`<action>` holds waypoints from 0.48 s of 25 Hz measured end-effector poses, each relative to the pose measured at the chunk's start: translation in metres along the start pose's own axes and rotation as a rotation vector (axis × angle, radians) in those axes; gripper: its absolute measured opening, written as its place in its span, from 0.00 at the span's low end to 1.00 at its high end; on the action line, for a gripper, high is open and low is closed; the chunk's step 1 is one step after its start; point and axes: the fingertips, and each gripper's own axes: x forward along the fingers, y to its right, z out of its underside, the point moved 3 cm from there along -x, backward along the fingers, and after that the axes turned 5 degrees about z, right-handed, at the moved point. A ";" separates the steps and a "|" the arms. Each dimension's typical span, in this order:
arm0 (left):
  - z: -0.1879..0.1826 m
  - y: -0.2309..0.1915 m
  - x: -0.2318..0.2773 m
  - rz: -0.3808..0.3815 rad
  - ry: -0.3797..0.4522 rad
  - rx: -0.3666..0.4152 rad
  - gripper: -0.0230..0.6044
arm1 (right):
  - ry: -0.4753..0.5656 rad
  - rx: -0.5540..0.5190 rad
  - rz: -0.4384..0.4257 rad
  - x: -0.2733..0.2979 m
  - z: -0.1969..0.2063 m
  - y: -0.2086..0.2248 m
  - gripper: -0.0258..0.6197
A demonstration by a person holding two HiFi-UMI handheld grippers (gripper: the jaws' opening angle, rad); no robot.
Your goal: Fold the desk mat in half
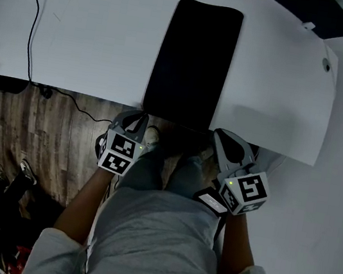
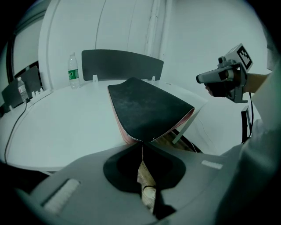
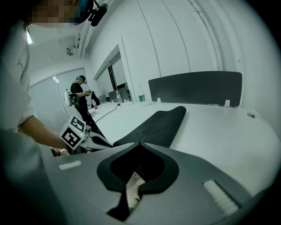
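Grey shirt (image 1: 154, 241) fills the near side, and two tools poke out just past it. Left tool (image 1: 139, 118) is pinched tight on the near left corner of the black mat (image 1: 194, 59) and holds it up, so pink shows under it. Right tool (image 1: 221, 136) is shut with nothing in it, just beside the near right corner. Most of the mat lies on the white counter (image 1: 96, 42).

The desk mat (image 1: 194, 59) lies on the table (image 1: 96, 42), running from its near edge toward the far one. A cable (image 1: 33, 32) lies to its left (a bottle (image 2: 73, 71) stands farther back), and a panel (image 2: 122, 63) stands behind it.
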 end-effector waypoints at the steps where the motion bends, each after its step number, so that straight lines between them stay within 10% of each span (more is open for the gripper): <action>1: 0.002 -0.001 0.001 -0.007 -0.007 -0.006 0.08 | -0.001 -0.003 0.001 -0.001 0.000 0.001 0.05; 12: -0.002 0.003 -0.023 -0.056 0.048 -0.093 0.07 | 0.012 -0.059 -0.046 -0.005 -0.014 0.017 0.05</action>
